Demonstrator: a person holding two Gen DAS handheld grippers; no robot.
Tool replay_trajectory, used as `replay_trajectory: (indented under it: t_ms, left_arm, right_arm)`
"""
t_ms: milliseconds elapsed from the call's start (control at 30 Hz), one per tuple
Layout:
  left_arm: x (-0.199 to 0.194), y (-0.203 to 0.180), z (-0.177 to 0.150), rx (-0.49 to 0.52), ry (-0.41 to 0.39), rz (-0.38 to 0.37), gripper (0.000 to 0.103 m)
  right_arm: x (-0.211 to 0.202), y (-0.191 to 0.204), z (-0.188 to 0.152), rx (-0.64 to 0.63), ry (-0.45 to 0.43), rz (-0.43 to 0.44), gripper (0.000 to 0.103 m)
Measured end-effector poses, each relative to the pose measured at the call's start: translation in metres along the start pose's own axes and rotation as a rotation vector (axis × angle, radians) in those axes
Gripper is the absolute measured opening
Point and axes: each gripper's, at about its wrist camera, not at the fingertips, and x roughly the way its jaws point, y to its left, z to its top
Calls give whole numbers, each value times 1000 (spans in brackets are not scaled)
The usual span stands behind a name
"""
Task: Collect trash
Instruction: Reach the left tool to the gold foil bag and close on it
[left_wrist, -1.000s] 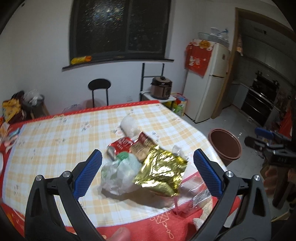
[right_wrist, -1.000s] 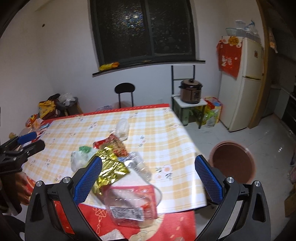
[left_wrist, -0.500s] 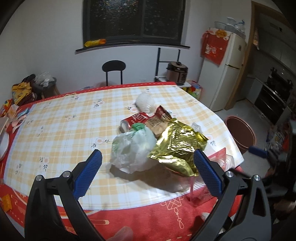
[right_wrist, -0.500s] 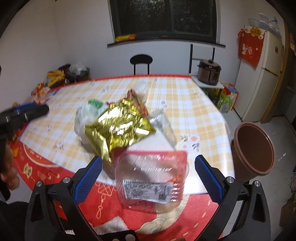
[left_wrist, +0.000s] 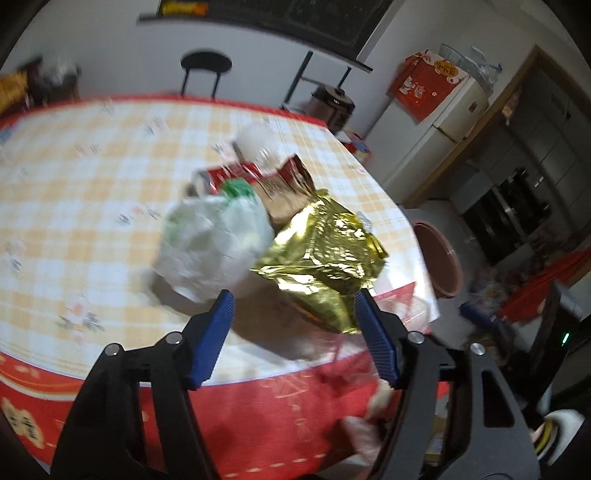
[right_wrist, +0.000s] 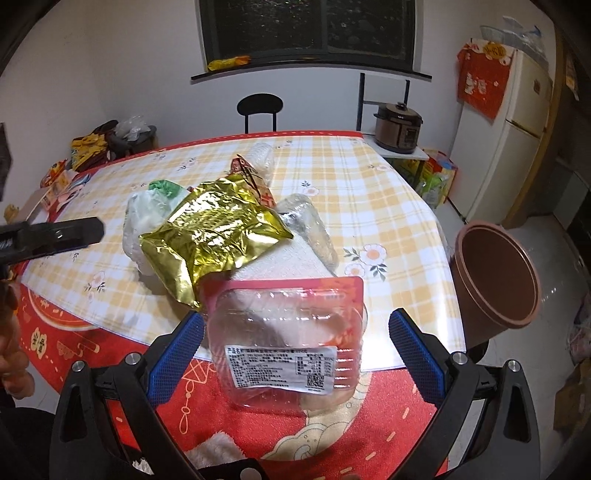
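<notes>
Left gripper (left_wrist: 293, 332): fingers closing, nothing pinched, crinkled gold foil bag (left_wrist: 325, 254) ahead on bench (left_wrist: 74, 206).
Right gripper (right_wrist: 295, 354): spread wide around clear plastic clamshell tray (right_wrist: 286, 339).
Tip: pinch foil's near edge.

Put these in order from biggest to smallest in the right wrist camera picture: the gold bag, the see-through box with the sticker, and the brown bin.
1. gold bag
2. see-through box, nearly as big, but closest to the camera, so unsure
3. brown bin

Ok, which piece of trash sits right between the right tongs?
The clear plastic tray with the red rim and printed label; the gold bag and white bag lie farther back.
</notes>
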Motion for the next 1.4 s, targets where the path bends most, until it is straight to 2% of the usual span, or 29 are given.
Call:
replay_trajectory:
  t_ms: [100, 167, 300, 433, 567, 733, 867, 967, 1100, 1400]
  left_arm:
    - [20, 5, 6, -89, 43, -68, 69]
    - [33, 8, 9, -151, 61, -90, 70]
    - [54, 18, 13, -259, 86, -104, 78]
    - [69, 23, 16, -312, 100, -125, 83]
    - [81, 25, 20, -362, 103, -155, 84]
    - [90, 28, 24, -389, 104, -155, 82]
    - [92, 26, 26, -373, 111, -155, 70]
    - [95, 27, 26, -375, 120, -157, 70]
    - [100, 29, 26, -370, 129, -157, 59]
    - [77, 19, 28, -303, 72, -218, 36]
  right_arm:
    - [1, -5, -2, 14, 12, -4, 99]
    - [2, -9, -4, 24, 18, -5, 99]
    - [4, -16, -6, 39, 28, -11, 99]
    - [5, -24, -9, 58, 41, -16, 99]
    - [7, -26, -9, 57, 50, -14, 99]
    - [8, -27, -9, 48, 62, -9, 99]
    - [9, -27, -9, 50, 70, -2, 99]
    - [10, -27, -9, 50, 73, 3, 99]
    - [11, -24, -9, 45, 75, 7, 99]
    - [10, -22, -9, 49, 74, 16, 99]
